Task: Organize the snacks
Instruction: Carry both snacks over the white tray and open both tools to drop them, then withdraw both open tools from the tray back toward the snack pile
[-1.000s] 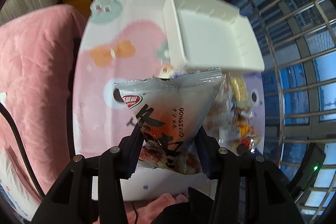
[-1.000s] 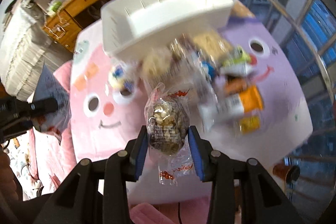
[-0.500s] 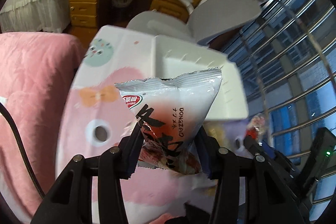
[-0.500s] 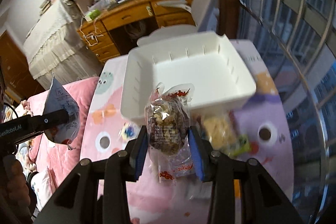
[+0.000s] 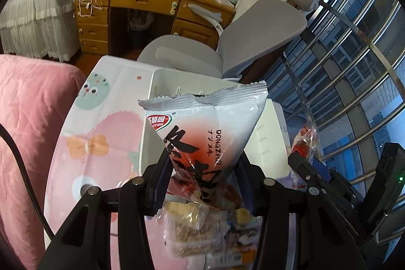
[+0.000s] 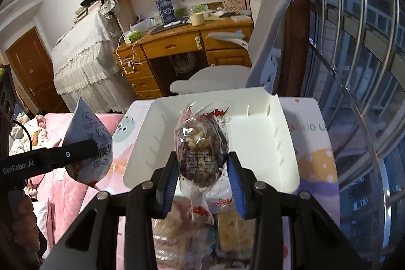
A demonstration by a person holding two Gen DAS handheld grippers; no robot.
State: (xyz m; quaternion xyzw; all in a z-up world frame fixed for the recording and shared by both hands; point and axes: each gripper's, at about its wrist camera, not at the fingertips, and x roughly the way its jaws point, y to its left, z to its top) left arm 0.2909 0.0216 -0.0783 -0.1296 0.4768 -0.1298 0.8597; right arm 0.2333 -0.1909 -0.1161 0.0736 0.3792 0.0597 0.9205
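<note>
Above the table's snack pile, the left gripper (image 5: 202, 184) clamps a white triangular packet (image 5: 205, 133), the right gripper (image 6: 202, 184) a clear-wrapped nut ball (image 6: 201, 148). Both are mid-carry toward the empty white bin (image 6: 283, 143); next, probably: reach over its rim and let go.

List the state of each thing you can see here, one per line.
Left gripper: shut on the triangular packet.
Triangular packet: sealed, held up.
Right gripper: shut on the clear-wrapped snack.
Clear-wrapped snack: wrapped, held above the bin.
White bin: upright, looks empty.
Loose snacks: piled on the table.
</note>
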